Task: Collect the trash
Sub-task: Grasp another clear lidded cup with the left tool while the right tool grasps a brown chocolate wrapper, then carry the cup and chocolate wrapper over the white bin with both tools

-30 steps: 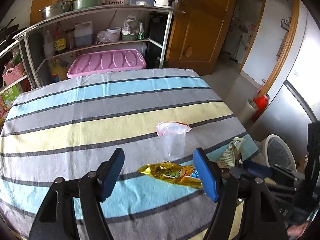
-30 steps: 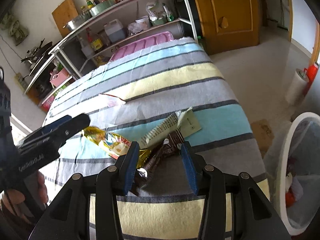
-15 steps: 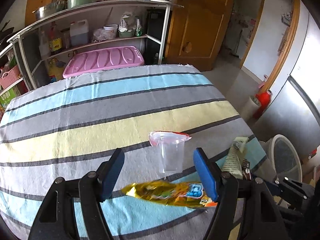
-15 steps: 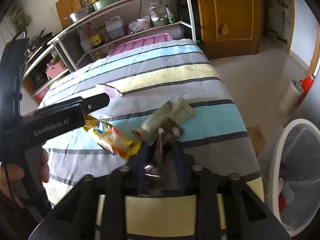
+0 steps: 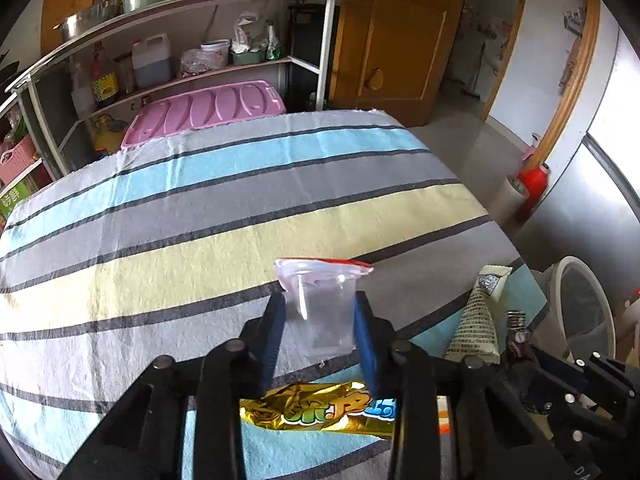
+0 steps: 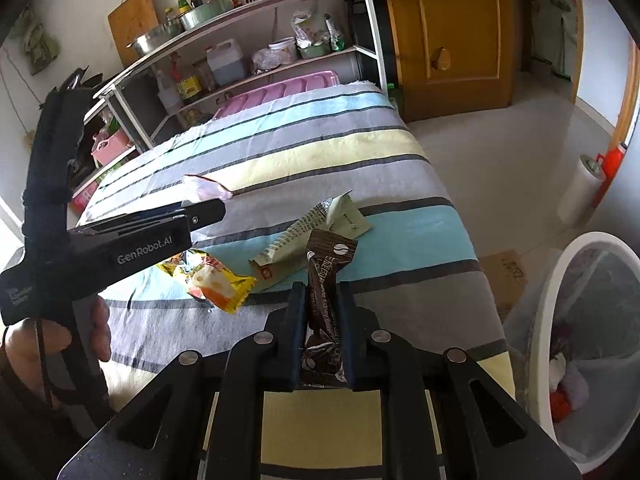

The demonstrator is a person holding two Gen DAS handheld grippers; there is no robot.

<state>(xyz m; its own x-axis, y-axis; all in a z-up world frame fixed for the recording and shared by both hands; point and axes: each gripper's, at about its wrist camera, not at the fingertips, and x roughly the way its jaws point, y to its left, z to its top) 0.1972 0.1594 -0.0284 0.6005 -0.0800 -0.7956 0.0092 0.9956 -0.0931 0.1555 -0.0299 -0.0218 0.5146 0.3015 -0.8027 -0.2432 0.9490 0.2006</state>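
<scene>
Crushing threatens the clear plastic cup (image 5: 326,312) as the left claw (image 5: 320,334) closes on it, while the right claw (image 6: 320,332), also closing, clamps a brown wrapper (image 6: 326,280).

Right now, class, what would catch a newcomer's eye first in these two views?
The left gripper is closing around a clear plastic cup on the striped cloth. The right gripper is closing on a brown wrapper, lifted near the table's edge. A gold snack packet lies between them, and a white bin waits beside the table.
</scene>
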